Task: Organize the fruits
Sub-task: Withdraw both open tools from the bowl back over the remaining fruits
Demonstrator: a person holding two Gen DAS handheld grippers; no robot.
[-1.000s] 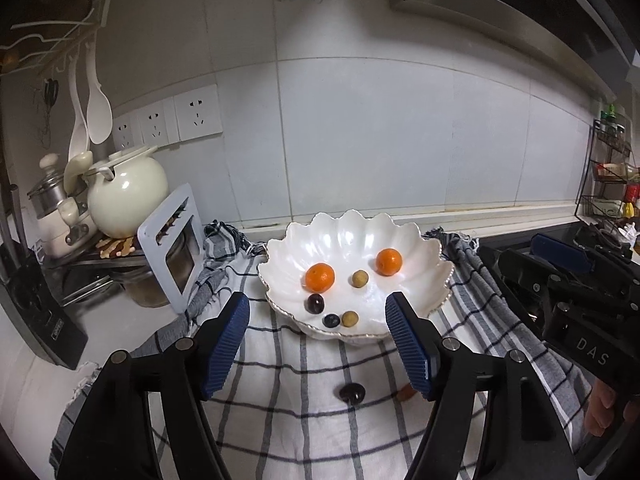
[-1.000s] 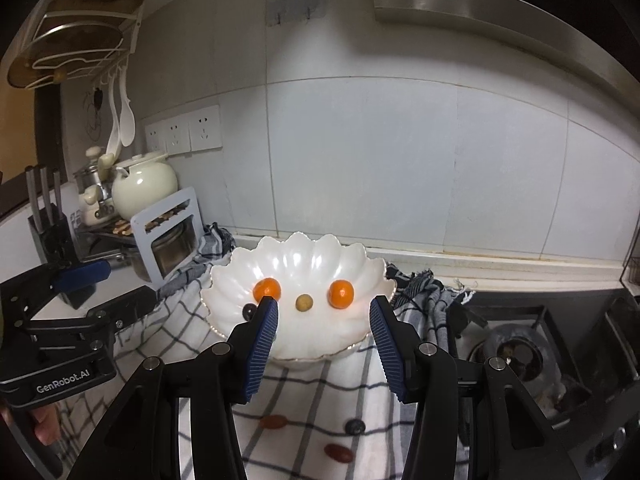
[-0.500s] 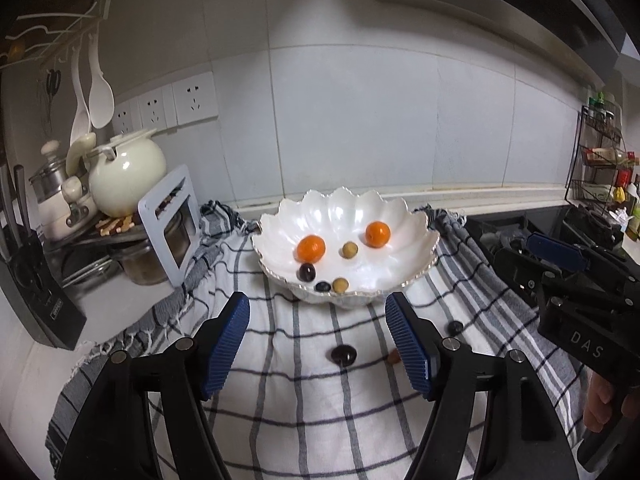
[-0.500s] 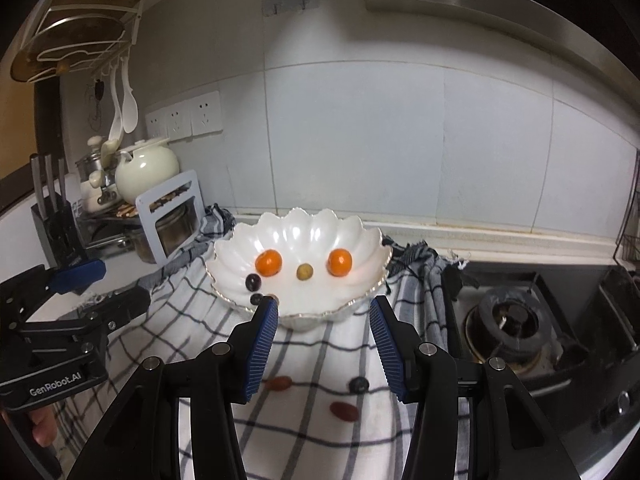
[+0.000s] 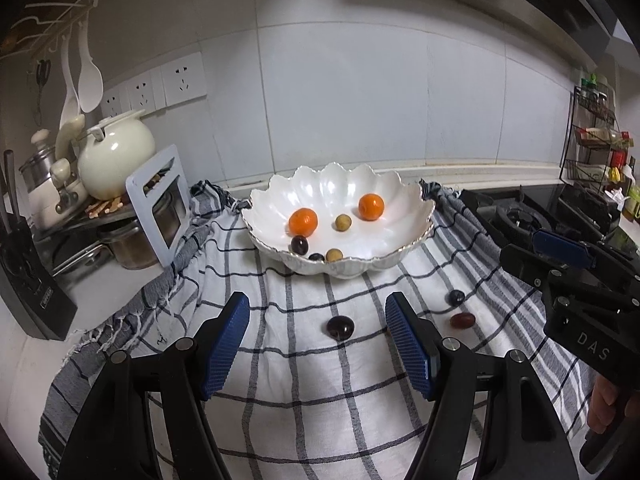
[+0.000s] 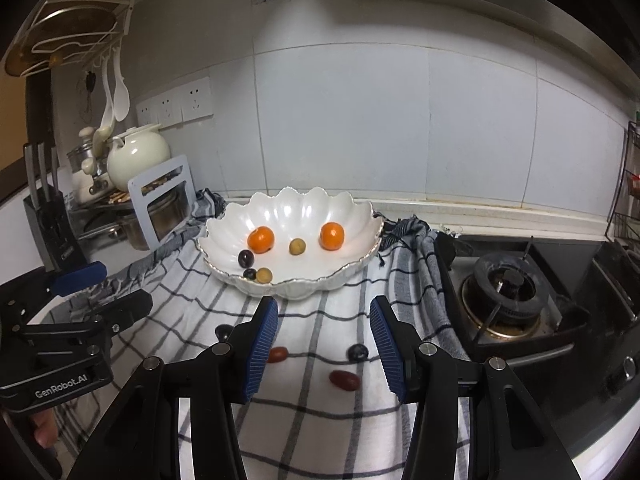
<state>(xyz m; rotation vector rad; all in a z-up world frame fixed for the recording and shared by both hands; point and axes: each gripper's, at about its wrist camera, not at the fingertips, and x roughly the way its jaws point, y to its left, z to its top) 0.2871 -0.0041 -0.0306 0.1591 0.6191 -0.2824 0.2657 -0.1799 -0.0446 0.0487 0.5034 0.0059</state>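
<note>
our left tool (image 5: 318,320) hangs over the checked cloth (image 5: 280,380) with its blue pads wide apart and nothing between them. just ahead of it a dark plum (image 5: 340,327) lies on the cloth, in line with the gap. our right tool (image 6: 324,330) stands narrower, pads apart and empty as well; in its view a red date (image 6: 277,354) lies beside the left pad, a dark grape (image 6: 357,353) beside the right pad, and a second red date (image 6: 344,380) sits lower between the fingers. another dark fruit (image 6: 222,332) shows partly behind the left finger.

farther on, the white scalloped bowl (image 5: 404,240) rests on the cloth. inside it we see two oranges (image 5: 303,222), well apart, a small tan fruit (image 5: 343,223) between them, a dark plum near the front rim, and a dark grape touching another tan fruit at the rim.

left of the bowl on the bench stand a steel pot (image 5: 132,244), a cream teapot (image 5: 116,152) and a knife block (image 6: 52,224). to the right is the gas hob (image 6: 504,296). behind all runs the tiled wall (image 5: 360,100) with its sockets (image 5: 182,82).
</note>
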